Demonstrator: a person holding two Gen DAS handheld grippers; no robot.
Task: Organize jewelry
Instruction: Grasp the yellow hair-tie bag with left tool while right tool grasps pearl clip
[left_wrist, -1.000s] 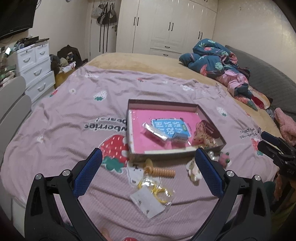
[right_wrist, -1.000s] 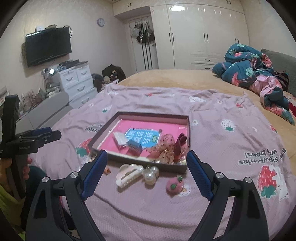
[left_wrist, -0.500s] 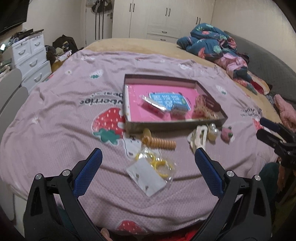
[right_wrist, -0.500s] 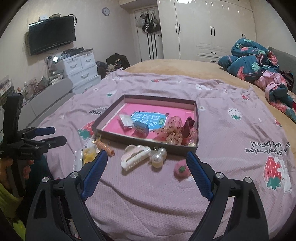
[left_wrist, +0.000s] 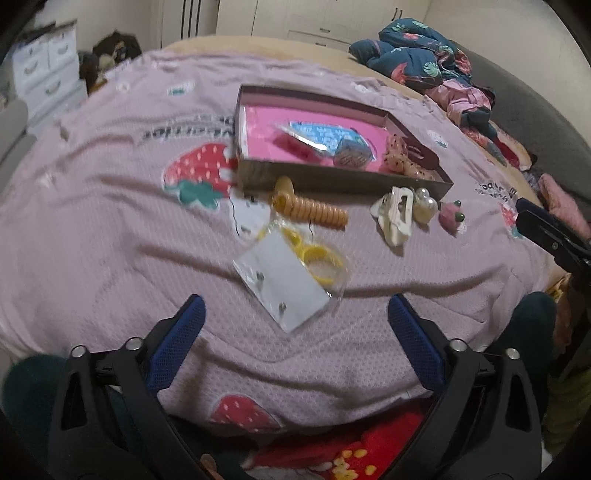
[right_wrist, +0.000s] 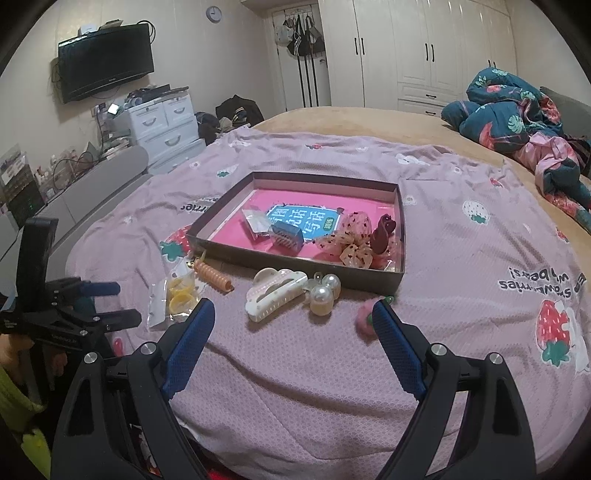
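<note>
left gripper (left_wrist: 295, 306) agape | orange coil clip (left_wrist: 310, 210) long axis parallel to tray (left_wrist: 332, 177) front

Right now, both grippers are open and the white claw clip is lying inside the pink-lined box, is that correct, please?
Not quite: the white claw clip lies outside the pink-lined box, on the bedspread beside its near wall, as the right wrist view shows. The left gripper and right gripper are open.

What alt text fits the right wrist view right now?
The open right tool hovers empty over a pink blanket, facing a white claw clip, pearl bobbles and a shallow tray of hair accessories.
</note>
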